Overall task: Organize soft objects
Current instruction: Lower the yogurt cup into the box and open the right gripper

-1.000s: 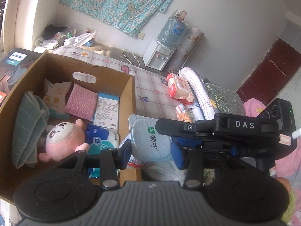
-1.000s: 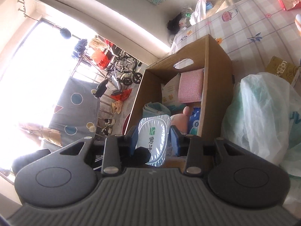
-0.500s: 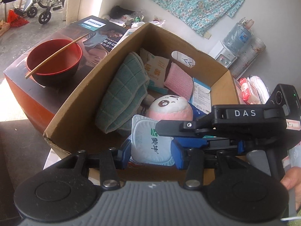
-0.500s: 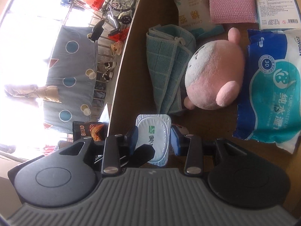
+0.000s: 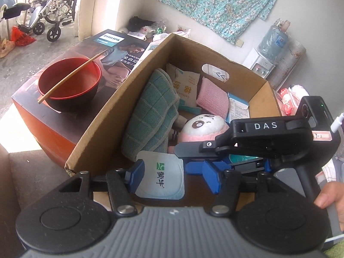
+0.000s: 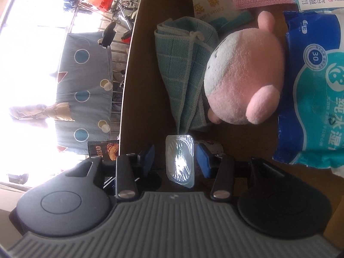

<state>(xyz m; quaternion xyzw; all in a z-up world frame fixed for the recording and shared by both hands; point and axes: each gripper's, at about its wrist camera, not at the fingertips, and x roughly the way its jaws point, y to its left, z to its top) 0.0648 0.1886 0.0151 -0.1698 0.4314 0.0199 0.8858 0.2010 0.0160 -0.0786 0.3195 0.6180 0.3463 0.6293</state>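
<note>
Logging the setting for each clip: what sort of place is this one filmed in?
Most likely a lived-in home, a room opening onto a porch or yard. A water dispenser stands against the wall under a floral cloth, a wheelchair sits by the doorway, and a cardboard box holds household soft goods.

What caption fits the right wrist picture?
Open right gripper releasing a milk pouch into the cardboard box, beside the pink plush toy.

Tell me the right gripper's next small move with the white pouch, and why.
Probably lift the right gripper straight up out of the cardboard box. Its jaws stand open with a gap on each side of the white pouch, which appears to sit inside the box near the teal towel, so it looks released.
</note>
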